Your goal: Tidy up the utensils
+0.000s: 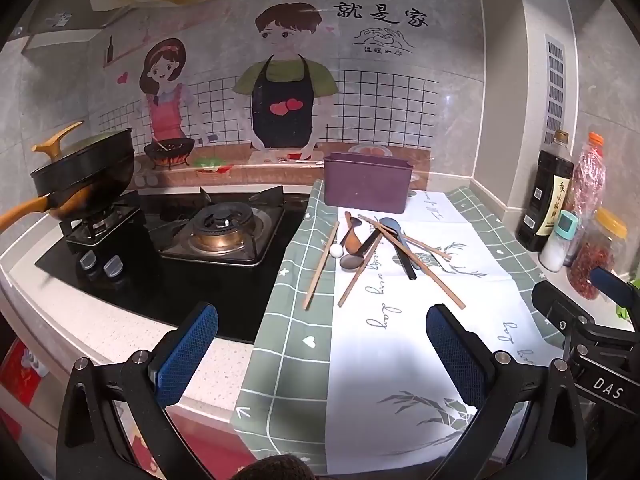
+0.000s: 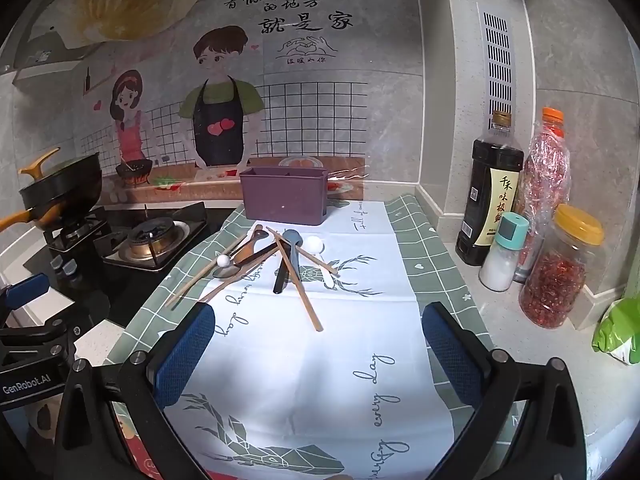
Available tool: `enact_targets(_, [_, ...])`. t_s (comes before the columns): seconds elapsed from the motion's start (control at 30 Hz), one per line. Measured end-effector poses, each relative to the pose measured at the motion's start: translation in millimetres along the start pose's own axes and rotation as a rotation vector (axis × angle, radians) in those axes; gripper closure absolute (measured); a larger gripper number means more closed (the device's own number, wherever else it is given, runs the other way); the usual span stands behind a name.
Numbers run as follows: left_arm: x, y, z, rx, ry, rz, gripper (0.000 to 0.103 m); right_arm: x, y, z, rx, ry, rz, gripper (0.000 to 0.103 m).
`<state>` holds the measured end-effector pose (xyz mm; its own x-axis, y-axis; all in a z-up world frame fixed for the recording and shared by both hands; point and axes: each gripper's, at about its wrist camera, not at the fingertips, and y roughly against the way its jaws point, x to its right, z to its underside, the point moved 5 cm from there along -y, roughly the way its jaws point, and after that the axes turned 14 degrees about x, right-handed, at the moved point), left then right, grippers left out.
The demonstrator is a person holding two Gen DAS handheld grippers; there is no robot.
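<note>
Both tongs stand at full spread and hold nothing. The left tongs (image 1: 322, 354) hang over the near edge of the counter (image 1: 208, 364), above the green-and-white cloth (image 1: 296, 320); the right tongs (image 2: 318, 354) hang over the same cloth further right, blue pads apart with only printed fabric between them. The utensils (image 2: 272, 264) lie in a loose crossed heap on the cloth, ahead of both tongs and touched by neither: wooden chopsticks (image 2: 302, 292), a wooden spoon (image 1: 354, 238), a metal spoon (image 2: 226, 272), a blue spoon (image 2: 290, 238), a white spoon (image 2: 314, 245) and a black-handled piece (image 2: 281, 276). A purple holder box (image 2: 284, 196) stands upright just behind the heap, against the wall. A gas hob (image 1: 224, 232) with a lidded wok (image 1: 86, 172) lies left; a dark sauce bottle (image 2: 490, 196) and chilli jar (image 2: 560, 272) stand right.
</note>
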<state>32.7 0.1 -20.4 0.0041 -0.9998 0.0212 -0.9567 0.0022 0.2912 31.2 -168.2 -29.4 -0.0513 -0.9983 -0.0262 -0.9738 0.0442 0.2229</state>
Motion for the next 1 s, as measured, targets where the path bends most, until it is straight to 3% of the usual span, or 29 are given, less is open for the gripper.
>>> enact_targets(1.0, [13.6, 3.6, -2.5, 0.009, -0.032, 0.002, 0.0, 7.2, 7.1, -0.7, 0.018, -0.01, 0.014, 0.0])
